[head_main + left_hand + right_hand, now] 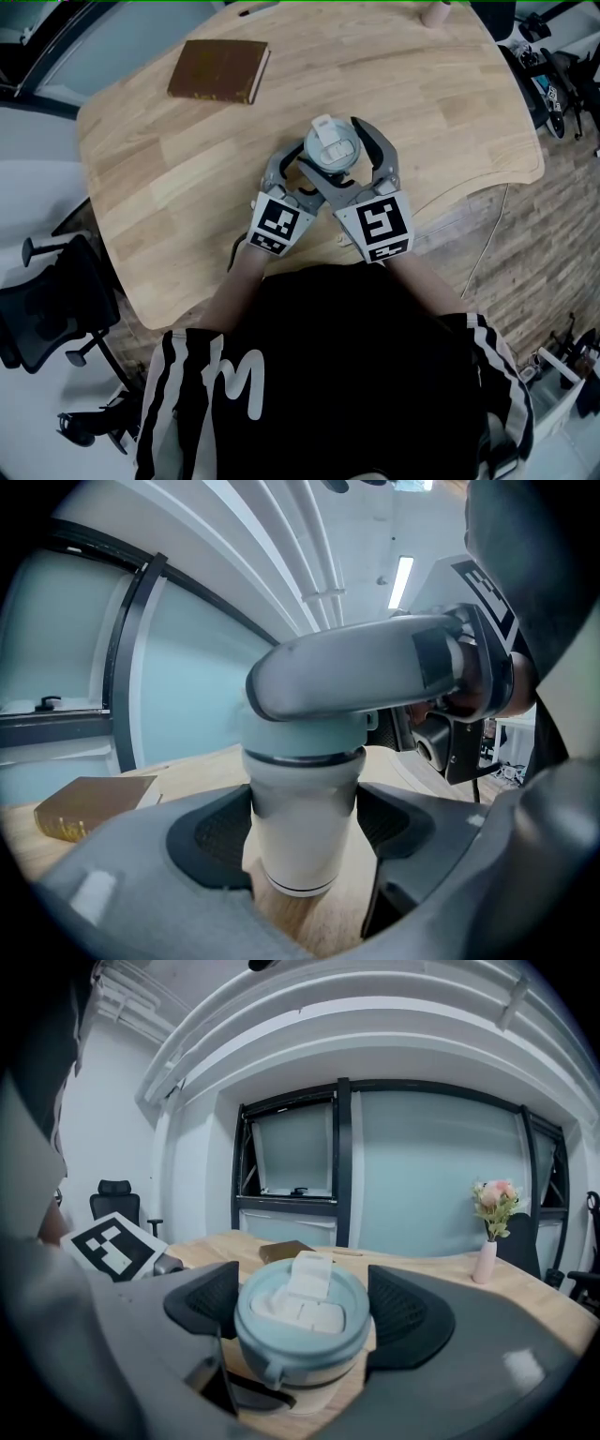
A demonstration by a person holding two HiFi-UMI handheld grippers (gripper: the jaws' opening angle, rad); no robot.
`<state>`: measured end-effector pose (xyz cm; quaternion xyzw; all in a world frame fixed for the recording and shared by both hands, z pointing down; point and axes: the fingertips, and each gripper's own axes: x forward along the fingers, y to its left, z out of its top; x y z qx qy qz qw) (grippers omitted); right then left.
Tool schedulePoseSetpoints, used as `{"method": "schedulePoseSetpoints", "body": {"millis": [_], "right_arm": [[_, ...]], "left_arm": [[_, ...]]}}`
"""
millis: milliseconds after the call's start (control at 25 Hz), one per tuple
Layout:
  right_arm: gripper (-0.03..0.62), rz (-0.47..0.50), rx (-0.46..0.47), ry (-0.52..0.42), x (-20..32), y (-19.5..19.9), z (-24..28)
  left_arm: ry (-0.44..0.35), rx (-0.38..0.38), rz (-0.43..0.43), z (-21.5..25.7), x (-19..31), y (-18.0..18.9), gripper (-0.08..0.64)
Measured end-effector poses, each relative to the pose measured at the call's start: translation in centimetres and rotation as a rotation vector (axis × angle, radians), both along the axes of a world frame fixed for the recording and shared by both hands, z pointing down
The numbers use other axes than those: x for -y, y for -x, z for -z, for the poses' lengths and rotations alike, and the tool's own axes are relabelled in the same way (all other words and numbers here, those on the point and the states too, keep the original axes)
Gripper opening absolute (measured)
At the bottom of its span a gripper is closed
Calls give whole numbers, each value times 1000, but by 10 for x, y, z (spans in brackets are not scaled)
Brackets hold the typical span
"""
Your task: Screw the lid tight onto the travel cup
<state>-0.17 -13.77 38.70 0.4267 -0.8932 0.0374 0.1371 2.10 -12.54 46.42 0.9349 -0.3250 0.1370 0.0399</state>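
Tabletop [450,103]: left gripper [305,833] clamps cup [300,803], right gripper [306,1309] lid [333,147].

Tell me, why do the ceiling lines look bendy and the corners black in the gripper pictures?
Wide-angle lenses: in the left gripper view the ceiling pipes bow, the corners go black, and the close travel cup looks soft; in the right gripper view the window frame curves, yet the lid is fairly sharp; the head view is dim, with no glare on the table.
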Motion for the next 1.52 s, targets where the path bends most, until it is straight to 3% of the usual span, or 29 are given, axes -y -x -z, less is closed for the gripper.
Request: {"method": "schedulePoseSetpoints", "body": {"millis": [920, 1520], "right_arm": [[426, 52, 54, -8, -4, -1, 6], [426, 81, 164, -63, -11, -23, 27]], "left_arm": [[-11, 13, 6, -2, -2, 5, 362], [5, 28, 120, 4, -13, 37, 362]]}}
